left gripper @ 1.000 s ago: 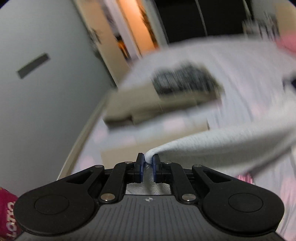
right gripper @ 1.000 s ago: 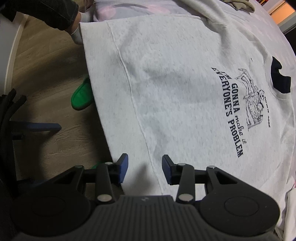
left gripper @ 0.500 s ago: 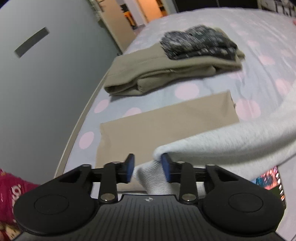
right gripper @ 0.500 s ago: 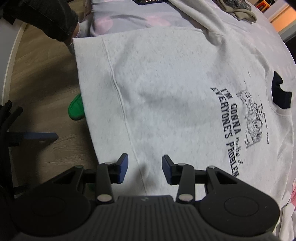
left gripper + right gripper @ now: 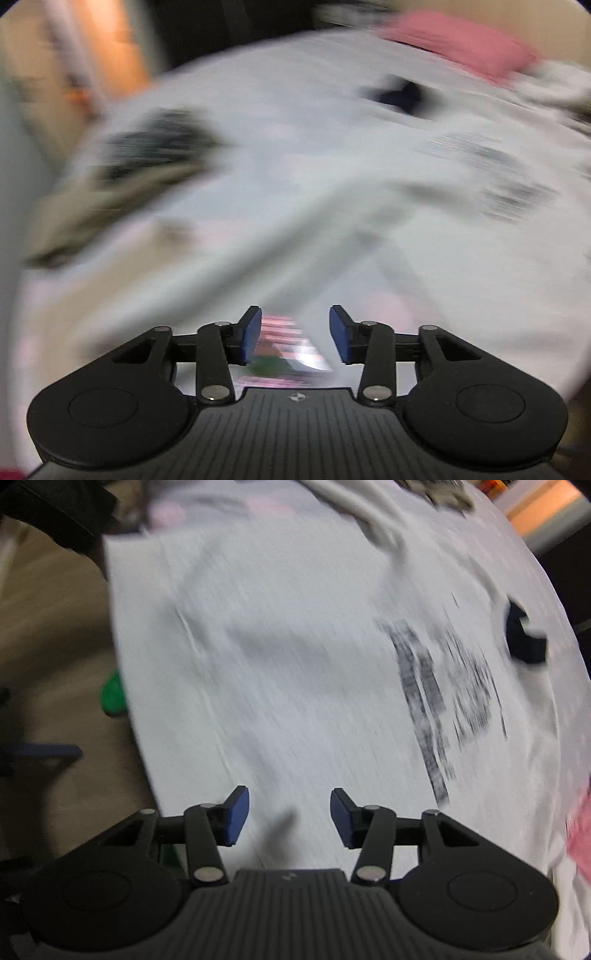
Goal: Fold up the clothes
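Lying flat on the bed (image 5: 258,155): grey sweatshirt (image 5: 295,664), hem overhanging the wooden floor (image 5: 55,664) | left gripper (image 5: 295,334): fingers just opening, empty; right gripper (image 5: 290,819): fingers just opening, empty

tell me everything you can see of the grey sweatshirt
The grey sweatshirt looks like soft heathered fleece, light grey, lying spread flat and face up on the bed. Its chest carries a dark printed graphic with lettering, too blurred to read now, and its neck opening shows dark navy inside. A seam runs parallel to the hem, which reaches the bed's edge over the wooden floor. One sleeve trails off at the far side. Neither gripper grips it.
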`<action>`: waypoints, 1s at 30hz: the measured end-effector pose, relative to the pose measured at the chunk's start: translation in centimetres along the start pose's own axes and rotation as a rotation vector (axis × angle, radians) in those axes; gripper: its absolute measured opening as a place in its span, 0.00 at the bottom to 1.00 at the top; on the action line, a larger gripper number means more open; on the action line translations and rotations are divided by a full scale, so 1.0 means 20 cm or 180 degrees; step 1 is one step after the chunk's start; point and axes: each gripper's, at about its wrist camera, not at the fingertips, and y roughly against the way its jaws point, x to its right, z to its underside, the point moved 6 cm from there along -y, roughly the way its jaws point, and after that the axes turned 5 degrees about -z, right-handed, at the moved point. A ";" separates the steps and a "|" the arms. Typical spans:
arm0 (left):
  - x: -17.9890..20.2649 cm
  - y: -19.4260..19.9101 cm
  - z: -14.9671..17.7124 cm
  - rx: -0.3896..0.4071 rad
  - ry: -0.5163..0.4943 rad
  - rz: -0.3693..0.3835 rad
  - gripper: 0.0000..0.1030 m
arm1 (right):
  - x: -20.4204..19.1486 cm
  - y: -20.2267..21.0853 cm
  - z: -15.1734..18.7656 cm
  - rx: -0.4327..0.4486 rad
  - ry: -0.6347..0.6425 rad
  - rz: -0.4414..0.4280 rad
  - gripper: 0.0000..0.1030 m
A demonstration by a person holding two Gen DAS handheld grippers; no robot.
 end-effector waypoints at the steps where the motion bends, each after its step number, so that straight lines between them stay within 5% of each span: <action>1: 0.14 -0.03 0.01 -0.0100 -0.0073 0.0188 0.40 | 0.05 -0.01 0.06 -0.0035 -0.0125 0.0044 0.53; 7: 0.60 -0.20 0.15 -0.0645 -0.0206 0.0817 0.40 | 0.32 -0.01 0.43 -0.0114 -0.1176 0.0200 0.58; 13: 0.72 -0.29 0.23 -0.1040 -0.0059 0.1064 0.40 | 0.41 -0.04 0.75 -0.0123 -0.2072 -0.0114 0.59; 17: 0.74 -0.34 0.22 -0.1153 0.0081 0.1177 0.42 | 0.38 -0.07 0.80 -0.0022 -0.2453 -0.0538 0.59; 20: 0.74 -0.35 0.23 -0.1195 0.0124 0.1137 0.42 | 0.32 -0.10 0.78 -0.0056 -0.2439 -0.0725 0.59; 30: 0.68 -0.36 0.29 -0.1099 0.0766 0.1184 0.42 | 0.29 -0.15 0.77 -0.0192 -0.2297 -0.0699 0.59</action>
